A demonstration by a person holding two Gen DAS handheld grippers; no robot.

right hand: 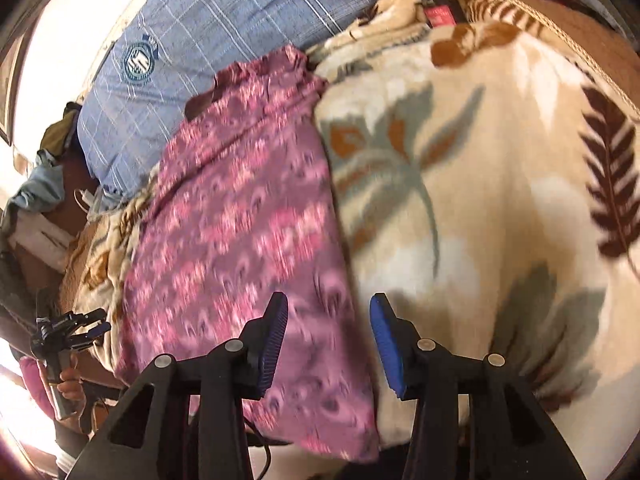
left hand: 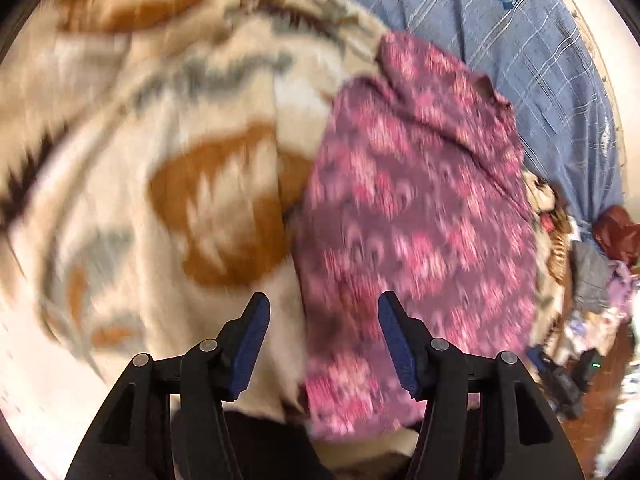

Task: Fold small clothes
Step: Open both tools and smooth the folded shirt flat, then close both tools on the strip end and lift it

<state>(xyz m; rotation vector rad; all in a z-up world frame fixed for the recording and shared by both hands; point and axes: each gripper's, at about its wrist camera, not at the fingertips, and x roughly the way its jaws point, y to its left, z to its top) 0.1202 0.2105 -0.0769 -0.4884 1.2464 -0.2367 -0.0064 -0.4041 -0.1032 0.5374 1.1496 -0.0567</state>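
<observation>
A purple and pink patterned garment [left hand: 420, 200] lies as a long strip on the bed; in the right wrist view the same garment [right hand: 240, 220] runs from the near edge up to the pillow. My left gripper [left hand: 323, 300] hovers open over the garment's left edge, with nothing between its blue pads. My right gripper [right hand: 329, 300] is open above the garment's right edge, its jaws empty. At the lower left of the right wrist view, a hand holds the left gripper [right hand: 98, 322] beside the bed.
A cream blanket [left hand: 140, 160] with brown and grey leaf prints covers the bed [right hand: 480, 180]. A blue checked pillow [left hand: 520, 40] [right hand: 192, 40] lies at the head. Loose clothes [left hand: 592, 280] are heaped beside the bed, with more [right hand: 40, 184] at the left.
</observation>
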